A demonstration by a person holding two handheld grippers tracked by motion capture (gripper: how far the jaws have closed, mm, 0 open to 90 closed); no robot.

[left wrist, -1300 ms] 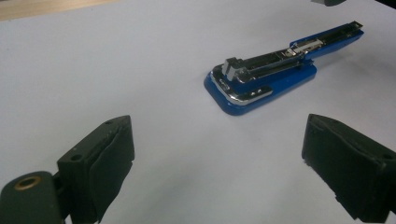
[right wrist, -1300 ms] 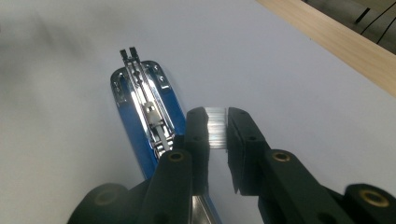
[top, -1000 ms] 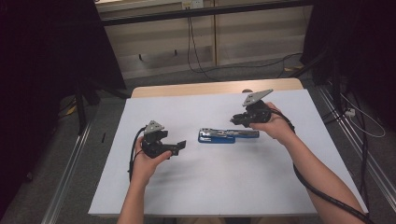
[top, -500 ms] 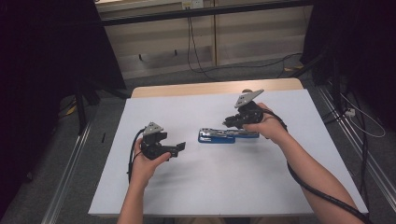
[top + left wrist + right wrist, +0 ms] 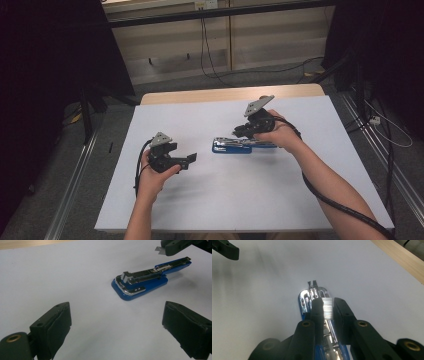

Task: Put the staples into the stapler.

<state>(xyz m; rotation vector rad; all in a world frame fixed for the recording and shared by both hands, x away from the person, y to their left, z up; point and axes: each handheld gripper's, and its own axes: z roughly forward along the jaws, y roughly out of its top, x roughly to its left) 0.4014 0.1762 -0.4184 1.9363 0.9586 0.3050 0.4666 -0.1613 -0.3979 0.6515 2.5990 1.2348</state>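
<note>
Left gripper point(image 5: 187, 159): held low over the near-left part of the white table cover point(image 5: 200, 210); its jaws are spread wide, with nothing between them, and are pointed toward the stapler.
Stapler point(image 5: 235, 145): laid flat near the middle of the cover, between the two grippers; a blue base and blue top arm are seen, with a bright metal magazine exposed along its length.
Stapler condition: the top arm is swung up and back, so the staple channel is left open.
Right gripper point(image 5: 327, 308): held above the rear half of the stapler; its jaws are drawn narrow on a short silver strip of staples point(image 5: 327, 308).
Done so far: the stapler is judged to be already opened, and a strip of staples has been picked up.
Left to do: the strip is not yet seated in the channel; it remains to be lowered in, and the arm to be closed.
Far edge: bare wooden tabletop point(image 5: 225, 94) is visible beyond the cover.
</note>
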